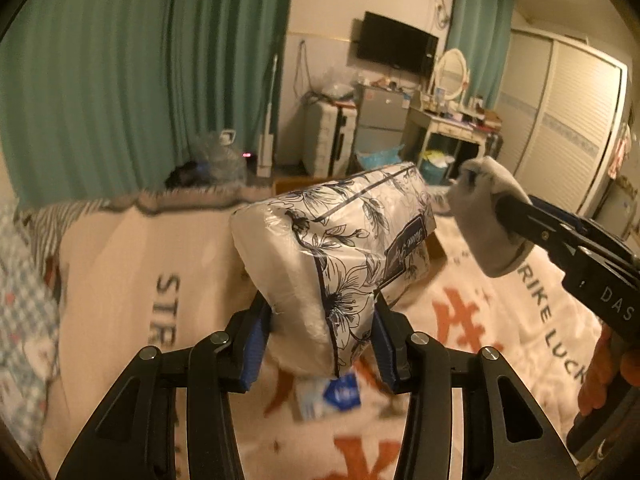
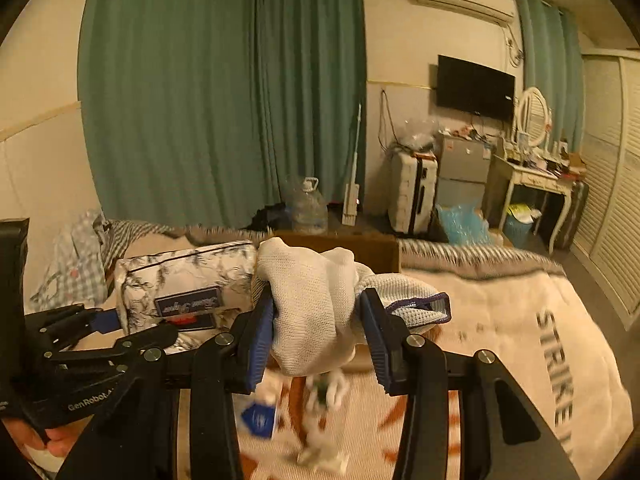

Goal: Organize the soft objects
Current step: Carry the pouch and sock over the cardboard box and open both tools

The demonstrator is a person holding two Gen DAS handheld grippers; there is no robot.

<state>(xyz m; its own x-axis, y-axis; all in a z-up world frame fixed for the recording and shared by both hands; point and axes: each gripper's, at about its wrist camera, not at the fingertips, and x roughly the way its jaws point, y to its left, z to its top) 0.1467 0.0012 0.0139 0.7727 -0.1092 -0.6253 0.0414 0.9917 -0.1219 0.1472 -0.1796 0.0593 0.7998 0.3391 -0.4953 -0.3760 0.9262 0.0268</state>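
Left tongs (image 1: 320, 332) clamp tissue pack (image 1: 336, 248); right tongs (image 2: 318, 336) clamp sock (image 2: 308, 312); right view shows plush (image 2: 324, 420).

My left gripper (image 1: 320, 340) is filled by the tissue pack (image 1: 340, 256), my right gripper (image 2: 316, 336) by the white cloth (image 2: 312, 312); the two loads hang close together above the blanket (image 1: 120, 264). Below them lie a blue-labelled packet (image 1: 340, 394) and a small white item (image 2: 324, 420). The cardboard box (image 2: 372, 250) blocks the far edge. Right of it, the blanket offers me open room.
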